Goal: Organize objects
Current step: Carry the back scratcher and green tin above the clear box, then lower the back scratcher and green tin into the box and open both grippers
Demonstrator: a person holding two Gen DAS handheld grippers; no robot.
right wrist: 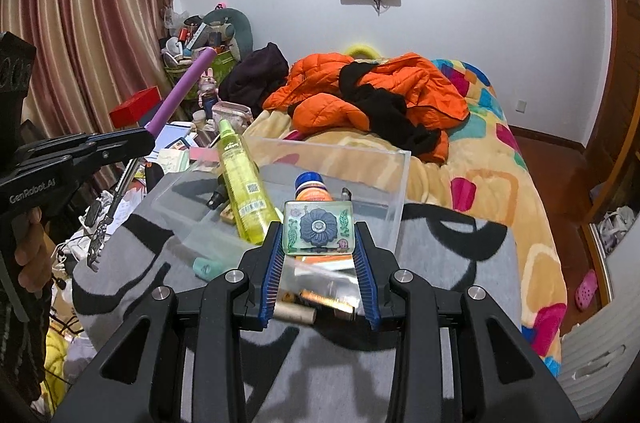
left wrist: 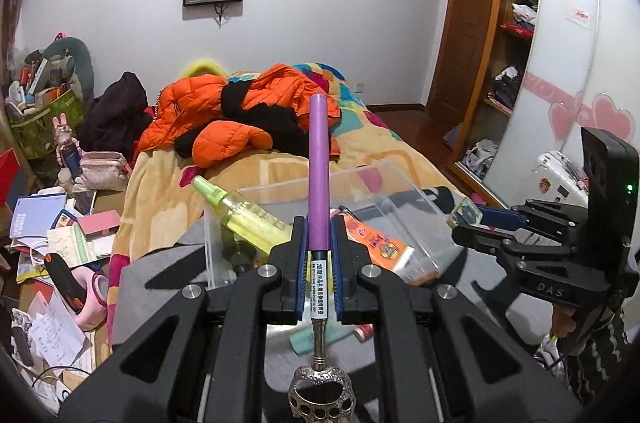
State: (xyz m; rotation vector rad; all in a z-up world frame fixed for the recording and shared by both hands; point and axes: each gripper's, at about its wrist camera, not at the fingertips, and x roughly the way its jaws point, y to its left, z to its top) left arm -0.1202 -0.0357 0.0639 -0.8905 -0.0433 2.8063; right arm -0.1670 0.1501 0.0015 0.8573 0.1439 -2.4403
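My left gripper (left wrist: 318,235) is shut on a purple-handled back scratcher (left wrist: 319,163); its handle points forward and up, its metal claw hangs toward the camera. In the right wrist view it shows at the left (right wrist: 182,91). My right gripper (right wrist: 318,239) is shut on a small clear block with a blue flower (right wrist: 319,229), held above a clear plastic box (right wrist: 396,191). The box (left wrist: 420,207) rests on a grey blanket and holds a yellow-green spray bottle (right wrist: 240,187), an orange-capped bottle (right wrist: 313,188) and an orange packet (left wrist: 376,243).
A bed (right wrist: 500,191) with a patterned blanket and an orange jacket (right wrist: 380,91) lies beyond. Cluttered books and bags (left wrist: 60,231) fill the left side. A wardrobe (left wrist: 516,35) stands at the right. Small tubes (right wrist: 296,311) lie on the grey blanket (right wrist: 440,263).
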